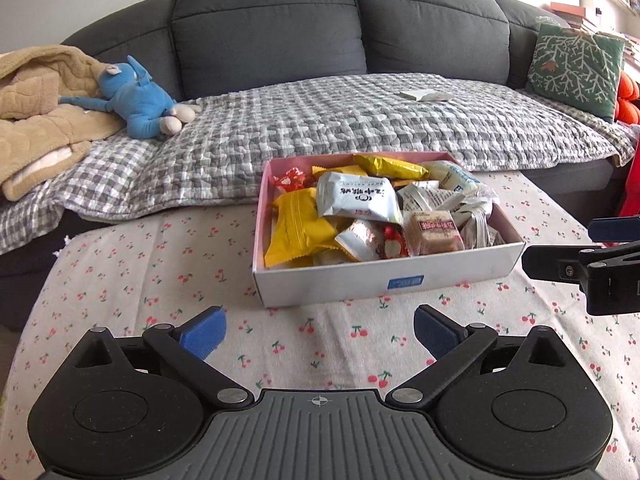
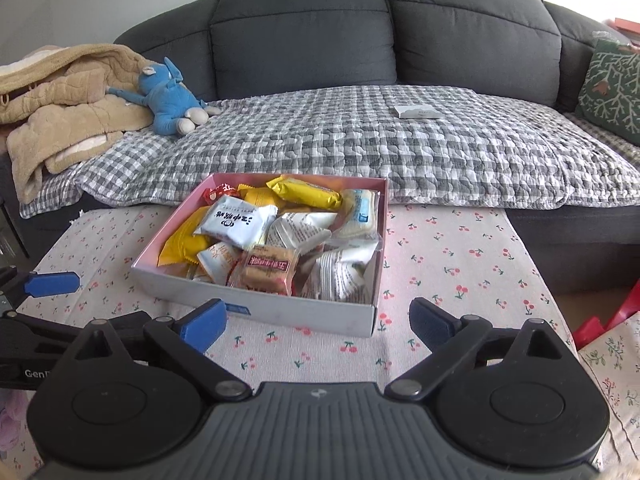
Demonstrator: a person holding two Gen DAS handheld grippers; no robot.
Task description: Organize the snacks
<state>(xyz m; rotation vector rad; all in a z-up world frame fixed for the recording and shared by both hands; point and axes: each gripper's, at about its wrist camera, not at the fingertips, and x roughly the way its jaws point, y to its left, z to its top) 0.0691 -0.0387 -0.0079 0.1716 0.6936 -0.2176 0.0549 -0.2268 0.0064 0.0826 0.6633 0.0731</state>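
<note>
Snacks (image 1: 360, 216) lie heaped in the box (image 1: 384, 276) on the cherry-print bench (image 1: 120, 280); whether sorted, I can't tell. Both hand-held grippers, left (image 1: 320, 330) and right (image 2: 318, 322), hover spread, empty. Pinch one wrapper's edge, lightly.

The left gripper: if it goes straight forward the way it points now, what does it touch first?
Most likely the near white wall of the snack box. The left gripper is open and empty, with only bare cherry-print cloth between its fingers and that wall. Its height is hard to judge, so it might pass over the rim.
</note>
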